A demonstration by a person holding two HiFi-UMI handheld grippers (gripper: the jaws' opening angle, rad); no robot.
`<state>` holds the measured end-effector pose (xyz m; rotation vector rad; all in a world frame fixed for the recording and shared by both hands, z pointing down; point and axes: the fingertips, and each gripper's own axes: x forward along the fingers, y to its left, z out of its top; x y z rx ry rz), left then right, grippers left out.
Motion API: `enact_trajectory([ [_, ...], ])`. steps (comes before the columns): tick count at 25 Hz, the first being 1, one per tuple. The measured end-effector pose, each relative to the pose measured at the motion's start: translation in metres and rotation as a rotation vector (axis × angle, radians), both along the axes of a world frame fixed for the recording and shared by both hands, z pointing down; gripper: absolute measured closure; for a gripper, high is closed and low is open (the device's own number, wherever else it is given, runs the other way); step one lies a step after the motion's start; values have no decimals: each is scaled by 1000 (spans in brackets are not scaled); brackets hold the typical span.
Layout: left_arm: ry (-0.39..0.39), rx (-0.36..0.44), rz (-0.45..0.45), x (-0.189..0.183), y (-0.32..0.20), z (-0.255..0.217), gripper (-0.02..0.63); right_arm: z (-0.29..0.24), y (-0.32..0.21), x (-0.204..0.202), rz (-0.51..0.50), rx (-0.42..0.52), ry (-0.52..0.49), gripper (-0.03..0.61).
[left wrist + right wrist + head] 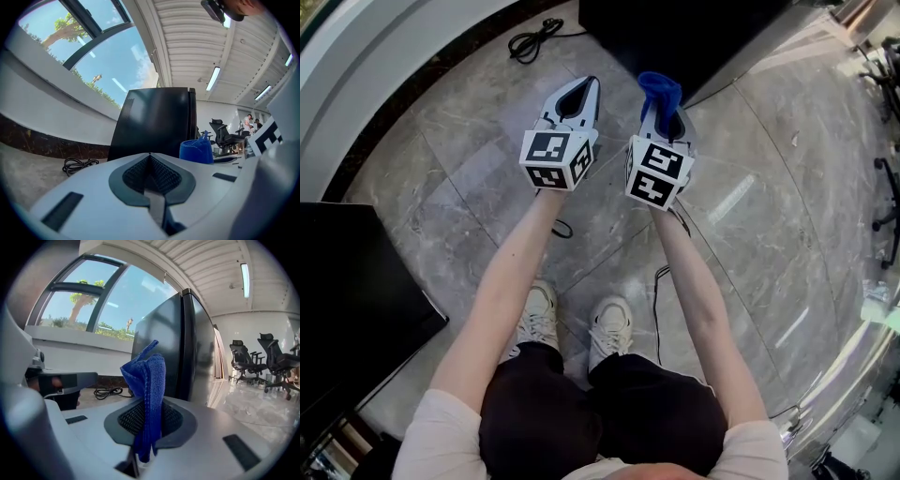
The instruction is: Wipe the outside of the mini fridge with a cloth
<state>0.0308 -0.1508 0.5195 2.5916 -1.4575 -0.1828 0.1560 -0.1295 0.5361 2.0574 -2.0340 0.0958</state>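
Overhead, the left gripper (586,89) and right gripper (661,117) hover side by side before the black mini fridge (675,33). The gripper views make the jaws plain: the left's are pressed together on nothing, while the right's pinch a blue cloth (147,380) near the fridge. Below is a grey marble floor (769,234) with a black cable (530,39). Office chairs (243,362) and a tall window (93,305) show only at gripper level.

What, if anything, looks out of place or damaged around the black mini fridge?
A black coiled cord lies loose on the grey marble floor beside the black mini fridge, and a thin black cable trails beside the person's white shoes. Both could trip someone. No spill or damage shows.
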Motion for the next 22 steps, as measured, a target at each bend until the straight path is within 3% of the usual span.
enact_trajectory([
  [4, -87, -14, -6, 3, -11, 16, 609, 20, -9, -4, -1, -35, -68, 517],
  [10, -91, -33, -25, -6, -29, 41, 609, 50, -26, -11, -8, -63, -115, 517],
  [14, -135, -32, -51, -17, -50, 52, 609, 60, -42, -14, 4, -51, -130, 517],
  [15, -128, -44, -61, -23, -54, 53, 609, 63, -46, -14, 22, -57, -149, 517],
  [19, 20, -129, -115, -29, -55, 39, 609, 44, -60, -9, 38, -79, -234, 517],
  [22, -18, -119, -106, -26, -63, 7, 609, -6, -73, -12, -9, -34, -189, 517],
])
